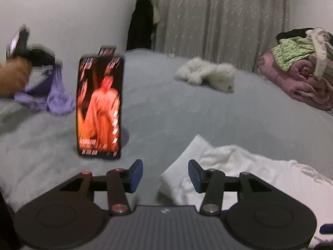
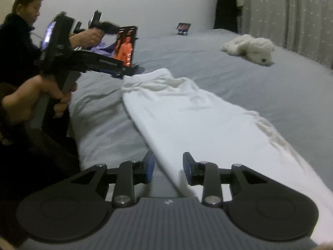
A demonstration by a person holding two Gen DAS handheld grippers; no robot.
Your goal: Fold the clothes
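Note:
A long white garment [image 2: 187, 112] lies stretched out on the grey bed [image 2: 260, 87], folded lengthwise. My right gripper [image 2: 168, 168] hovers low over its near end. The jaws stand apart and the garment's left edge runs between them without the pads pressing on it. In the left wrist view the garment's far end [image 1: 239, 166] lies bunched at the lower right. My left gripper [image 1: 165, 175] is open just above the garment's folded corner, nothing pinched. The right wrist view shows that left gripper [image 2: 122, 74] in a hand at the far end.
A phone with an orange screen [image 1: 100, 108] stands upright on the bed close to the left gripper. A second person [image 2: 18, 31] at the left works a purple cloth [image 1: 52, 95] with other grippers. A white plush toy [image 1: 206, 75] and a clothes pile [image 1: 301, 66] lie further off.

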